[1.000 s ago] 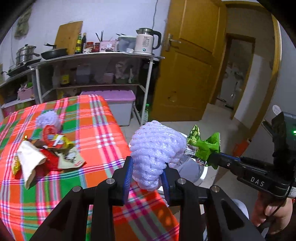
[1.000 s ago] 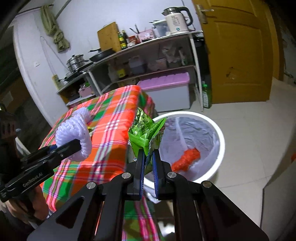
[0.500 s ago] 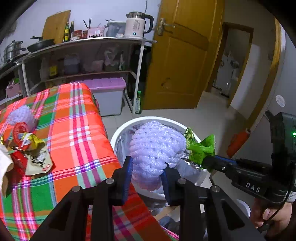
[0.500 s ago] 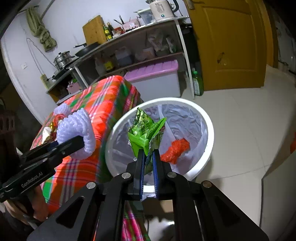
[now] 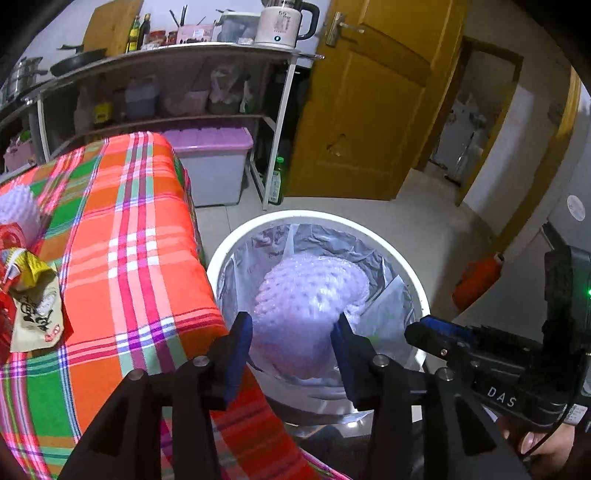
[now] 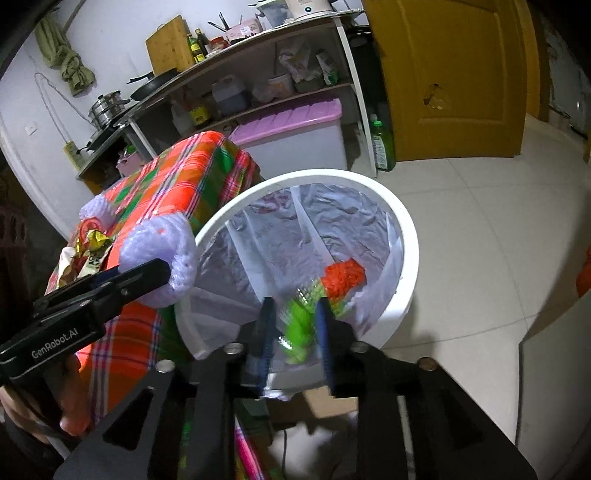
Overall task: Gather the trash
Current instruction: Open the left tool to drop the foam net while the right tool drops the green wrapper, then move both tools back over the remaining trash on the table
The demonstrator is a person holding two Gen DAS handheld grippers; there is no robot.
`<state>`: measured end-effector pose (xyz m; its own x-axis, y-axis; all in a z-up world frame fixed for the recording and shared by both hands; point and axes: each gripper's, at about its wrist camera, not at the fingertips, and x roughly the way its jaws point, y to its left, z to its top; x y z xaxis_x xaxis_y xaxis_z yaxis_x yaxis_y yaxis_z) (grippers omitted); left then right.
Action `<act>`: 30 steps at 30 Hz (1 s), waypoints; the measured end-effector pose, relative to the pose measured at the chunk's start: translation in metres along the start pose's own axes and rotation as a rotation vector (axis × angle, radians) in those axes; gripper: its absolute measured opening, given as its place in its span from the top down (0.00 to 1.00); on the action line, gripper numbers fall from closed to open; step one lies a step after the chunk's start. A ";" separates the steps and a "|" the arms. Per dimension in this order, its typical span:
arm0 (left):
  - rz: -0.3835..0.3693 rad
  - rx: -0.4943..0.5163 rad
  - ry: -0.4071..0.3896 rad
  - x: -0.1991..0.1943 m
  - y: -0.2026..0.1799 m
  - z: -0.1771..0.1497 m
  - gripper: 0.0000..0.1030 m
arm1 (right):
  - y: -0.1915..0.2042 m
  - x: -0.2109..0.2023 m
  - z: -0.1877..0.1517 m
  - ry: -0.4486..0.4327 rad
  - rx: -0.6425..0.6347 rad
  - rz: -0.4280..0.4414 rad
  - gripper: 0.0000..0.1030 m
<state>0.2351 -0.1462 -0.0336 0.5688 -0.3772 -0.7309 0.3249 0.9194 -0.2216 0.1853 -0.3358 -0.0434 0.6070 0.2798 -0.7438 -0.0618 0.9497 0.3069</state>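
I'm looking into a home kitchen. At eleven o'clock a metal shelf [image 5: 177, 55] is holding a kettle [image 5: 280, 22], a pan [image 5: 74, 62], pots [image 6: 105, 107], bottles [image 5: 138, 31] and a cutting board [image 6: 166, 44]. A plaid cloth [image 5: 122, 236] is covering the table, a lined bin [image 5: 417, 280] is standing on the tiled floor [image 6: 498, 221], and a wooden door [image 5: 373, 110] is showing at one o'clock.

The foam net [image 5: 310, 295] looks like soft, knobbly pale-purple foam, and the green wrapper [image 6: 301, 325], blurred here, seems to be thin glossy plastic film. The bin [image 6: 404, 258] is smooth white plastic lined with a crinkled, shiny grey bag [image 6: 288, 251]. A woven checked cloth [image 5: 122, 229], matt and brightly coloured, covers the counter, and the door [image 5: 369, 110] behind is varnished wood.
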 end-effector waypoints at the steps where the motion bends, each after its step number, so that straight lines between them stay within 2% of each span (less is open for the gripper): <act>1: 0.001 -0.003 0.002 0.001 0.000 0.000 0.56 | -0.001 0.000 0.000 0.001 0.002 -0.002 0.72; 6: -0.007 -0.010 -0.016 -0.003 0.002 -0.001 0.51 | 0.000 -0.006 0.001 -0.015 0.004 0.006 0.72; 13: -0.007 -0.021 -0.049 -0.020 0.006 -0.005 0.51 | 0.008 -0.026 0.000 -0.055 -0.010 0.029 0.72; 23: 0.023 -0.011 -0.151 -0.078 0.013 -0.022 0.51 | 0.050 -0.055 -0.006 -0.111 -0.091 0.081 0.72; 30: 0.055 -0.013 -0.206 -0.115 0.026 -0.039 0.51 | 0.080 -0.062 -0.014 -0.117 -0.146 0.121 0.72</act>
<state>0.1484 -0.0742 0.0193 0.7285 -0.3401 -0.5947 0.2804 0.9400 -0.1941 0.1320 -0.2748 0.0188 0.6753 0.3831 -0.6303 -0.2486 0.9228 0.2945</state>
